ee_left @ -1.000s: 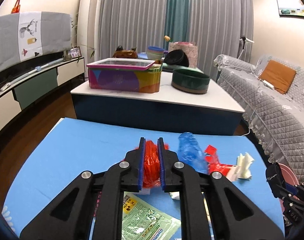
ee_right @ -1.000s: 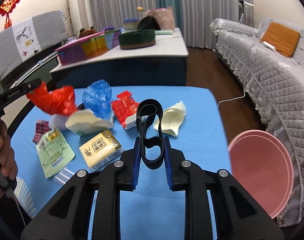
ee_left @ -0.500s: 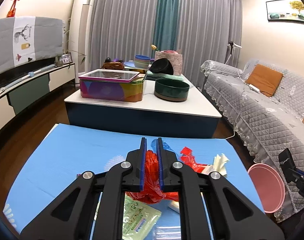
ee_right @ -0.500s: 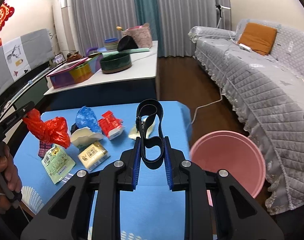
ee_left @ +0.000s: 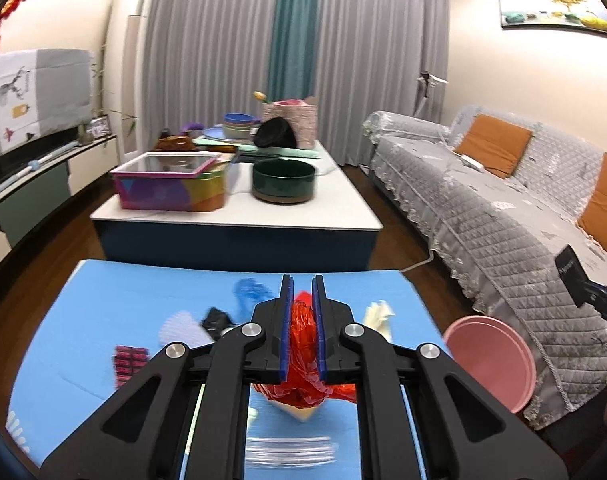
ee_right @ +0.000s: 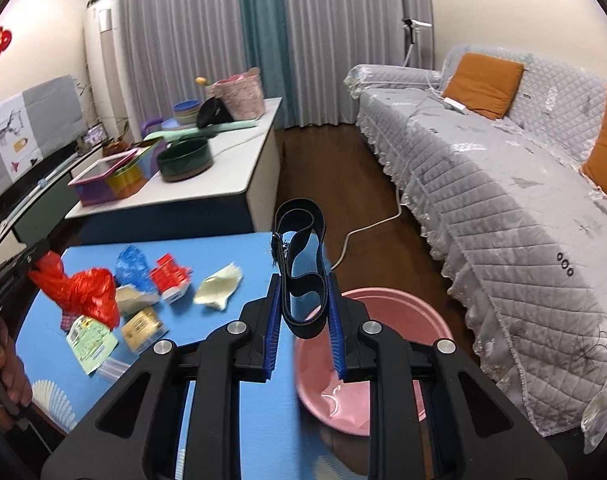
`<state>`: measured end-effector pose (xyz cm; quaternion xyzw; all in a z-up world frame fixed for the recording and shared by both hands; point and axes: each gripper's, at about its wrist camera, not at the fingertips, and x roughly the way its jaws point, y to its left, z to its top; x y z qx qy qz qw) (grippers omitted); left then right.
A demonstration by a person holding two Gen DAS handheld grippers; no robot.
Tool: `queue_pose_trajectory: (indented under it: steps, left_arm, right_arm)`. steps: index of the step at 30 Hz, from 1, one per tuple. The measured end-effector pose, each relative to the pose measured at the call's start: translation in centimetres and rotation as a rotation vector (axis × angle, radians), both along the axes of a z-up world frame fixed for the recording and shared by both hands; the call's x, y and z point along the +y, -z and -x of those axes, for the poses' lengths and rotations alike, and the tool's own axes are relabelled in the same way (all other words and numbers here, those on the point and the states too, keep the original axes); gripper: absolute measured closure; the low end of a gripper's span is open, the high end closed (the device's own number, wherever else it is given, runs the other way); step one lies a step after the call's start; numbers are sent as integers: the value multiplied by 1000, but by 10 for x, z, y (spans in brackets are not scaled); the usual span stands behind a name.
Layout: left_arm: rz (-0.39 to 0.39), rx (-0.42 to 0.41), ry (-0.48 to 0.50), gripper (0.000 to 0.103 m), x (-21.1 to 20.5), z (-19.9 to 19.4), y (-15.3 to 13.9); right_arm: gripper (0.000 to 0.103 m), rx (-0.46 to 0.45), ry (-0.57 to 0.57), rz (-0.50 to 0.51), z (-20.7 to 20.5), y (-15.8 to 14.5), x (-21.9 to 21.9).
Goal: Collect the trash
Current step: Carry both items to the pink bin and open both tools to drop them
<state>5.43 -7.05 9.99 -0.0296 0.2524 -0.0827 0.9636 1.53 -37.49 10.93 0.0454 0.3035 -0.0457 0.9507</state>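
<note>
Strap (ee_right: 301, 276) (black, looped) stands upright, clamped in right gripper (ee_right: 302, 312).

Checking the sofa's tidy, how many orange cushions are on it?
2: one orange cushion leans on the sofa backrest at the far end, another at the near right edge. More could lie out of frame.

A home living room: a sofa (ee_right: 503, 168) under a quilted grey cover with orange cushions (ee_right: 481, 84) faces a low tabletop (ee_left: 239, 210). Behind that tabletop hang floor-length grey curtains (ee_left: 223, 48); to its left stands what looks like a covered television (ee_left: 31, 96).
</note>
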Motion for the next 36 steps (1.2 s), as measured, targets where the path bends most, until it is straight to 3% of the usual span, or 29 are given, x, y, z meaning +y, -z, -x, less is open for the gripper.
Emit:
queue_pose_trajectory:
  steps: [8,20,36]
  left_arm:
    - [-6,14,126,94,-70,0,-3]
    - [-7,65,295,94,-183,-21,21]
    - [-46,149,355,94,-246,-50,58]
  right_arm:
    - [81,6,92,-43,0,23,-51]
    - [81,42,185,-57,-10,52,-104]
    - [81,92,203,-81,-29,75,-125]
